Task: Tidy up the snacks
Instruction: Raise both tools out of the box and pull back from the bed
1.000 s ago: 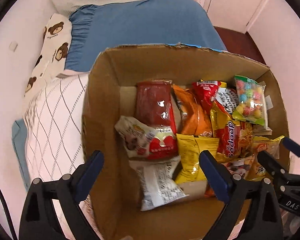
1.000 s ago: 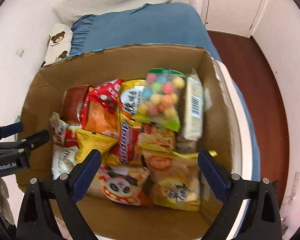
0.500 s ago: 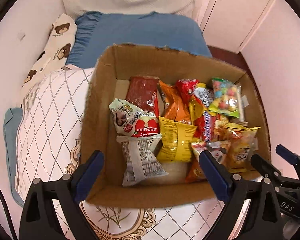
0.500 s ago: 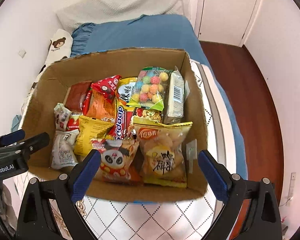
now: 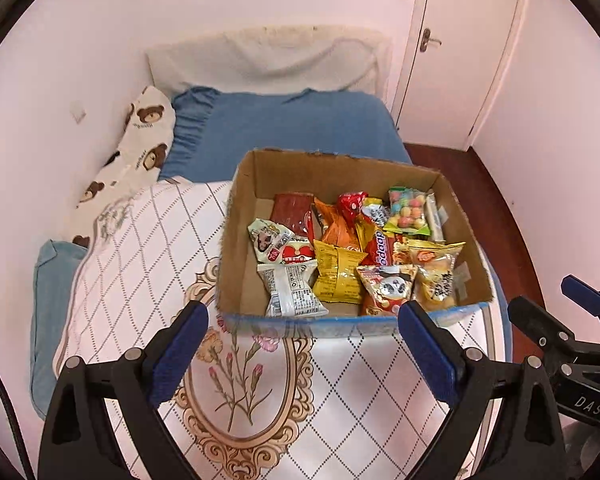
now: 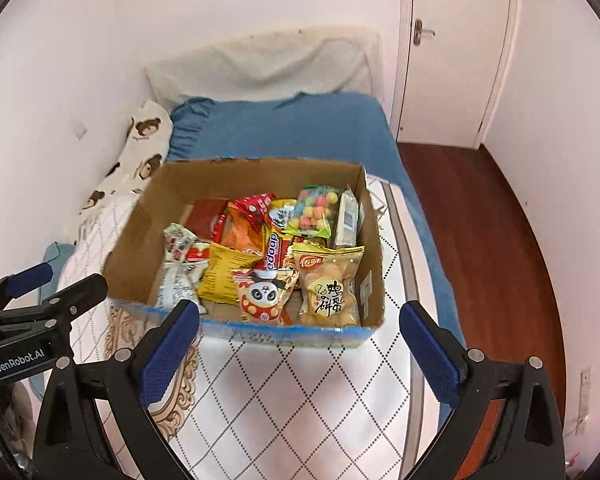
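Both claws have drawn back from one box (image 5: 236,280) of snacks; left claw (image 5: 300,356), right claw (image 6: 300,354) gape empty

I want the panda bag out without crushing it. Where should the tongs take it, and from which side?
Grip the panda bag by its top crimped edge, coming down from above. It leans against the box near wall, packed between the yellow bag and the biscuit bag, so its sides look blocked; only the flat seal looks free.

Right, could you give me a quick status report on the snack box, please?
Left gripper open, empty. Right gripper open, empty. Cardboard box on the bed, packed with snack packets, none outside it. Nothing between grippers and box.
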### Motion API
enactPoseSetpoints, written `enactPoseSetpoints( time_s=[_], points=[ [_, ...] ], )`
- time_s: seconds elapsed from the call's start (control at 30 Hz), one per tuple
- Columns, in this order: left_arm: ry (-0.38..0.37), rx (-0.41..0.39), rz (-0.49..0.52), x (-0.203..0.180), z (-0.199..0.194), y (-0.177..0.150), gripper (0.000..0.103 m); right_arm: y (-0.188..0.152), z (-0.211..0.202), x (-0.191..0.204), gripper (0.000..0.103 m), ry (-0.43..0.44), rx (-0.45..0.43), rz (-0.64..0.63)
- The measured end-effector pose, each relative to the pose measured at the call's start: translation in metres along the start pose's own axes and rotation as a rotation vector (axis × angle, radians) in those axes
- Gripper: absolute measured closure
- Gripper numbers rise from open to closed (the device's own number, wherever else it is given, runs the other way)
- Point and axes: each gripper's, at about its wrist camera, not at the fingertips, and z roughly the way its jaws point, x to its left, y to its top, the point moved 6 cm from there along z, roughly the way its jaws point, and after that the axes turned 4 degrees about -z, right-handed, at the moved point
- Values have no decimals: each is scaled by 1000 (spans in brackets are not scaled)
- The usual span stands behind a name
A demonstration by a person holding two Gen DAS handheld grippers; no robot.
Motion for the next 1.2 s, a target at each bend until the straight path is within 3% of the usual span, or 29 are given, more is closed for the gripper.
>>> enactPoseSetpoints(
  time_s=[0.2,0.67,0.93,1.2],
  points=[
    [12,-83,6,1,-50,-15,6,-17,-55,6,1,10,-78,-9],
    [7,-166,9,1,-128,-57,5,-52,-170,14,0,5,-223,-16],
    [6,-220,17,0,-147,-62,0,-61,-192,9,0,-5,-245,-14],
    [44,-251,21,1,-145,-58,0,-62,-184,4,0,-14,-232,-8]
  ],
)
